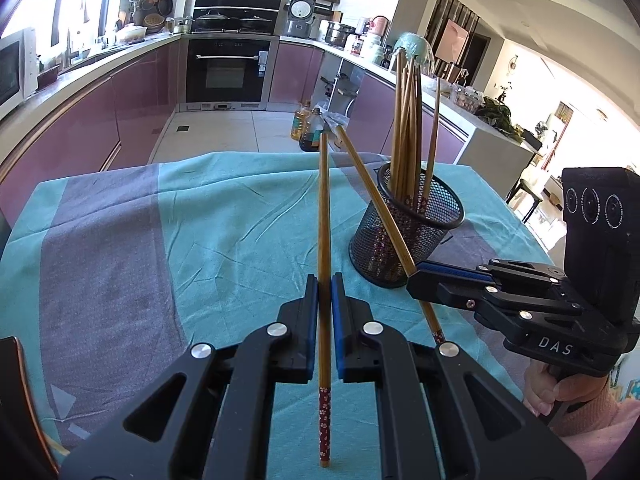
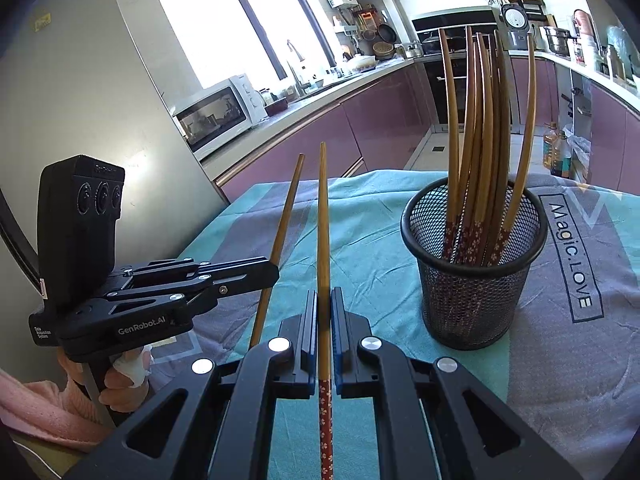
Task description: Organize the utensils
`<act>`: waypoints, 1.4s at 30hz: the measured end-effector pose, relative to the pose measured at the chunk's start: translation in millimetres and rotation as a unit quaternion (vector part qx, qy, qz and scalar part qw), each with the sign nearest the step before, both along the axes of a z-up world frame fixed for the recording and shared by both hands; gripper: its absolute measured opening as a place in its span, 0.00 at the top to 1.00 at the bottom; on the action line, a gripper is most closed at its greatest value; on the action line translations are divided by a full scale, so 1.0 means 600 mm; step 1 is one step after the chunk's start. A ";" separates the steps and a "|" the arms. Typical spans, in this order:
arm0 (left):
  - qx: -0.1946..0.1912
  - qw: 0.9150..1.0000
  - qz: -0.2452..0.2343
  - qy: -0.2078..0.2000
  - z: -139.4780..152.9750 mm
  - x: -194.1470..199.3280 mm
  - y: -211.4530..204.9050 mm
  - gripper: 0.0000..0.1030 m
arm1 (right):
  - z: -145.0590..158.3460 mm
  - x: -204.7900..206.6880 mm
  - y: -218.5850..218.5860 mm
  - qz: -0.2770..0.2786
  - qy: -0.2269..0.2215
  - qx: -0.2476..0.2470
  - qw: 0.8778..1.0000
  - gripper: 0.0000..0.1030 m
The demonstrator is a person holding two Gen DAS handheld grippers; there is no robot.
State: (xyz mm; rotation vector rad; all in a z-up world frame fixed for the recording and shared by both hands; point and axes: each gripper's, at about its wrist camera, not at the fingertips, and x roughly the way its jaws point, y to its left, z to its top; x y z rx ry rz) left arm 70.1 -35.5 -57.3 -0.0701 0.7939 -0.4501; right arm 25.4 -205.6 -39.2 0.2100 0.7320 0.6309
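Left gripper (image 1: pixel 324 292) jaws clamped on one chopstick (image 1: pixel 323 208); right gripper (image 2: pixel 324 308) jaws clamped on another chopstick (image 2: pixel 323 232). Mesh cup (image 2: pixel 476 280) upright on counter (image 2: pixel 360 240), holding chopsticks.

We see two loose bamboo chopsticks with red floral handles, one (image 1: pixel 324 240) pointing toward 12 o'clock, the other (image 1: pixel 376 200) leaning toward 11. At 1 o'clock a black mesh cup (image 1: pixel 408 232) stands upright on the cloth, holding a bundle of matching chopsticks (image 1: pixel 408 120), handles down.
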 end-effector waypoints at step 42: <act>-0.025 0.999 -0.023 -0.026 0.050 -0.016 -0.007 0.93 | 0.026 -0.002 -0.037 -0.015 -0.035 0.022 0.999 0.95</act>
